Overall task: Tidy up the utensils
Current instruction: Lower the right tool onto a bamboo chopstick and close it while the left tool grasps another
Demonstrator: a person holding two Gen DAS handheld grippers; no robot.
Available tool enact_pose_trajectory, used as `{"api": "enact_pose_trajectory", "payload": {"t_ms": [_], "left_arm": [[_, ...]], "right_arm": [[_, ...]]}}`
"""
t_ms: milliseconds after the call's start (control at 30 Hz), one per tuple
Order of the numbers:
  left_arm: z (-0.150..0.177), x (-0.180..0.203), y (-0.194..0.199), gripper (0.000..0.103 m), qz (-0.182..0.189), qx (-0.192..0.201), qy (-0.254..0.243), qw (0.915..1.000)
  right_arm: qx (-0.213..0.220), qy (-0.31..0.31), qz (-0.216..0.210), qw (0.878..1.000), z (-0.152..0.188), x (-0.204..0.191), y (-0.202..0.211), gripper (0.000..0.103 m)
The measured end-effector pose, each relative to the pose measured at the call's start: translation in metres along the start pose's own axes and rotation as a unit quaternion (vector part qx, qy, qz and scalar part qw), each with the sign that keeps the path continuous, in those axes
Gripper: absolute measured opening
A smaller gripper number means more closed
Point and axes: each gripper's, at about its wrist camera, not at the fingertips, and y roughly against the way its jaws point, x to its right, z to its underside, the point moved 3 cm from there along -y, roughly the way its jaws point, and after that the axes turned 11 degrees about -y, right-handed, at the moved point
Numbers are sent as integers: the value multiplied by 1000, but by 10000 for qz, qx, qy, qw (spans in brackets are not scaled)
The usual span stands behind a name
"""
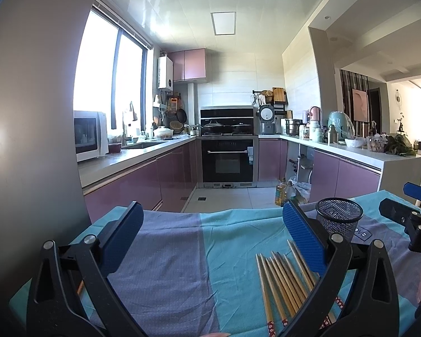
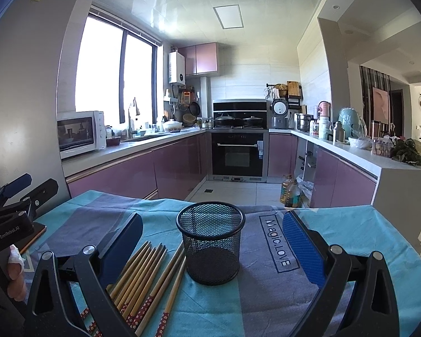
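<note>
Several bamboo chopsticks (image 1: 283, 280) with red patterned ends lie side by side on the blue-and-teal cloth (image 1: 182, 252). A black mesh cup (image 2: 210, 241) stands upright and empty just right of the chopsticks (image 2: 146, 275). My left gripper (image 1: 210, 238) is open above the cloth, its right finger (image 1: 303, 238) over the chopsticks' tips. My right gripper (image 2: 213, 250) is open too, with the cup between its fingers and untouched. In the left wrist view the cup (image 1: 339, 216) stands beyond the right finger, and the right gripper (image 1: 407, 207) shows at the edge.
The cloth-covered table (image 2: 365, 238) ends ahead at a kitchen floor with oil bottles (image 2: 289, 193). Purple cabinets, an oven (image 2: 238, 151) and crowded counters lie beyond. A grey wall (image 1: 28, 112) rises close on the left. A person's hand (image 2: 14, 269) holds the left gripper.
</note>
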Motion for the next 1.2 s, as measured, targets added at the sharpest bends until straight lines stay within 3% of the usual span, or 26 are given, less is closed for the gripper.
{"api": "enact_pose_trajectory", "payload": {"t_ms": [400,600,733,967,1033,1200], "left_arm": [[4,3,-9,98,64,-236,-92,9997],[7,6,-17,98,230,-440,-150,9987],[15,11,-32,98,443,-826,-296,9952],[38,28,-64,87,1367,-1553,-505,9771],[46,35,-75,75,1489,-1770,-607,9710],[71,55,-98,59,1785,-2372,-832,9513]], "right_arm": [[-1239,269,-161,9918,36,-9,-31,95],[-1900,387,-216,9808,52,-16,-49,80],[-2335,290,-207,9717,62,-13,-63,63],[-2773,274,-176,9602,74,-14,-82,47],[-2856,292,-173,9578,78,-16,-86,43],[-3055,322,-169,9515,83,-20,-98,35]]}}
